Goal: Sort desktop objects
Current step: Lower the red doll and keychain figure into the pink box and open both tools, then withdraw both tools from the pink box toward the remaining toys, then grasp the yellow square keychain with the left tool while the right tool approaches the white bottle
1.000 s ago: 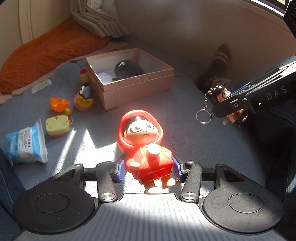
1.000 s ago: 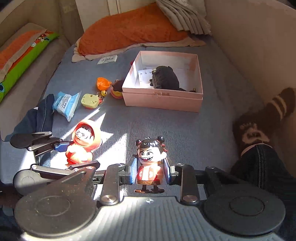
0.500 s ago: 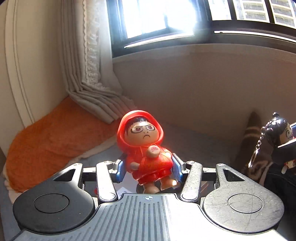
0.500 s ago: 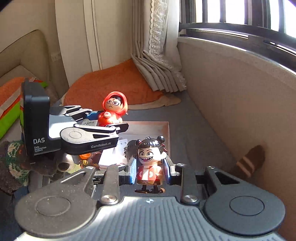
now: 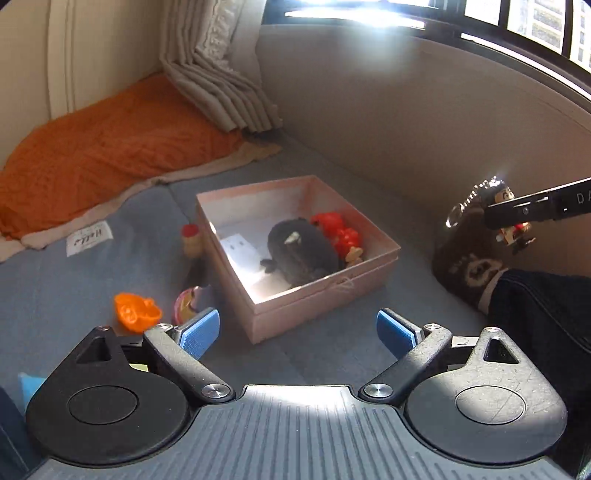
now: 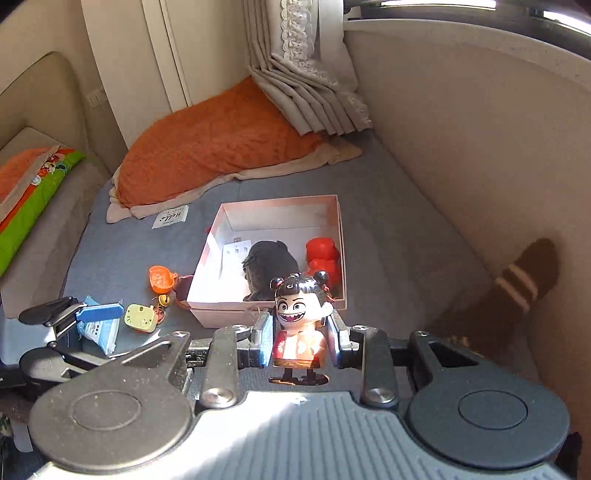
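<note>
Red hooded figurine (image 5: 338, 234) in pink box (image 5: 321, 295), beyond left claw (image 5: 297, 332), just opened wide, empty.

Strong sun thru window (image 5: 369, 14) w/ glare ahead of tongs; hard shadows below, fisheye bend at edges, sharp.

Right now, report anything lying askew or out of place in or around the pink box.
The red hooded figure lies tipped over on its side inside the pink box, jammed against the dark plush toy. Several small toys, including the orange cup, remain loose on the grey mat outside the box.
</note>
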`<state>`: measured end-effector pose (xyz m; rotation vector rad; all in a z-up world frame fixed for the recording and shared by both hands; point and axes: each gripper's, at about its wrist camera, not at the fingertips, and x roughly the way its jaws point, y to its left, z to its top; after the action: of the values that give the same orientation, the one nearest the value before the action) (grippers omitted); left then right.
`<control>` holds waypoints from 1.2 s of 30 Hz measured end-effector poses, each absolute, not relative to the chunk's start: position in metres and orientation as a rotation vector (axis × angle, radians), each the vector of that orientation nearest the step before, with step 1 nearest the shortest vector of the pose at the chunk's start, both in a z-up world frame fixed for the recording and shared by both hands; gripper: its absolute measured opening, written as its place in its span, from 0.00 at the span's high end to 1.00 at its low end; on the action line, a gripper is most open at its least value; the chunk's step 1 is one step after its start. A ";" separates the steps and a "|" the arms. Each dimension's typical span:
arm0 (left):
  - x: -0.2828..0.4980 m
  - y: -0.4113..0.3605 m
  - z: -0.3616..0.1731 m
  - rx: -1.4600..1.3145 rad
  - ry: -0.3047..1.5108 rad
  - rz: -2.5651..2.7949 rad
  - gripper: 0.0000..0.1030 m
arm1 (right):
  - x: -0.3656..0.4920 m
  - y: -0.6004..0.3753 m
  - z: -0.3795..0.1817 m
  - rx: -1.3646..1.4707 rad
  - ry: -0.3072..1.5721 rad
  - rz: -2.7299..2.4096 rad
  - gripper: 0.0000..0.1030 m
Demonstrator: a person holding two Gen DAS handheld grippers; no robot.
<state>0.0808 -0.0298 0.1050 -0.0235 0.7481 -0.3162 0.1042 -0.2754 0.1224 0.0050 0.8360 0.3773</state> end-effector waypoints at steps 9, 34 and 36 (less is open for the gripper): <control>0.032 0.042 0.062 -0.220 0.817 -0.149 0.05 | 0.176 -0.206 0.158 0.096 0.814 0.411 0.72; 0.066 0.117 0.048 -0.275 0.720 0.182 0.01 | 0.245 0.028 0.023 -0.663 0.741 0.431 0.65; 0.069 0.120 0.044 -0.302 0.745 0.182 0.01 | 0.251 0.046 0.004 -0.760 0.726 0.420 0.65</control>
<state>0.0690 0.1205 0.0436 -0.3015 0.7447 0.1820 0.2512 0.0459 0.0042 -0.7603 0.7261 0.4203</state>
